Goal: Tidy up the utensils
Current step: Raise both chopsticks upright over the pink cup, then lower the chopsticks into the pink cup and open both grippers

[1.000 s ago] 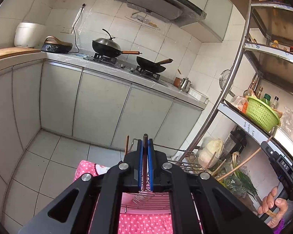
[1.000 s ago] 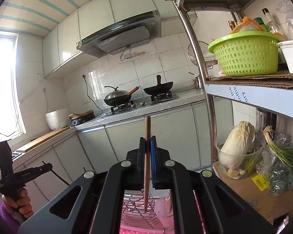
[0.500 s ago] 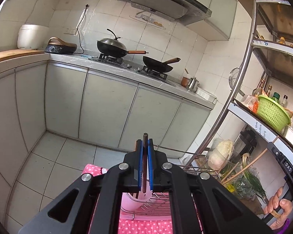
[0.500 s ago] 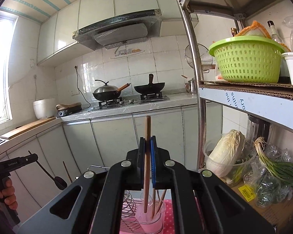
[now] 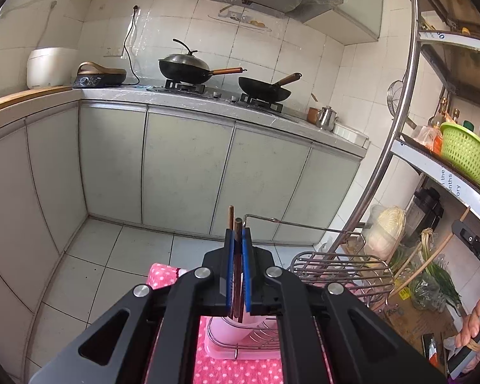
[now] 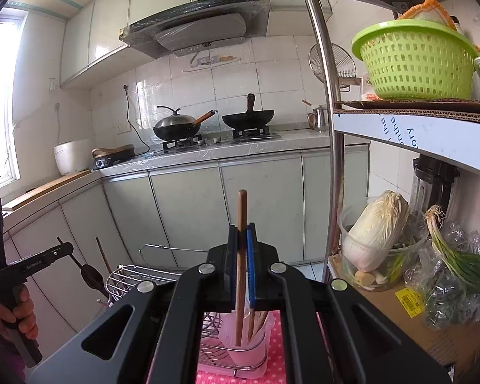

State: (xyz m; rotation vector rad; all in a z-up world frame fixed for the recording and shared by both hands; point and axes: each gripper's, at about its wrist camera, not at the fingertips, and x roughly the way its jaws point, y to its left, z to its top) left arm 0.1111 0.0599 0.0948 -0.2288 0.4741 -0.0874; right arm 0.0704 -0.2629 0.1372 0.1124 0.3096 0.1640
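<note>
My left gripper (image 5: 237,235) is shut on a dark wooden spoon handle (image 5: 238,275), held upright above a pink utensil cup (image 5: 240,326); a lighter chopstick (image 5: 230,217) stands just behind. The spoon's bowl (image 6: 91,275) shows in the right wrist view, hanging from the left gripper (image 6: 64,249). My right gripper (image 6: 244,235) is shut on a light wooden chopstick (image 6: 241,256), whose lower end reaches into the pink cup (image 6: 244,352), where other chopsticks (image 6: 256,323) lean. The right gripper body (image 5: 476,256) shows at the left wrist view's right edge.
A wire dish rack (image 5: 342,272) stands on a pink dotted cloth (image 5: 240,371). A steel shelf post (image 6: 331,147) rises close on the right, with a green basket (image 6: 416,60), cabbage (image 6: 374,230) and scallions (image 6: 454,252). Grey cabinets (image 5: 188,172) and woks (image 5: 188,67) lie behind.
Both grippers have come down toward the pink cup. The chopstick's lower end now sits in the cup. The rack and cup appear larger and closer in both views.
</note>
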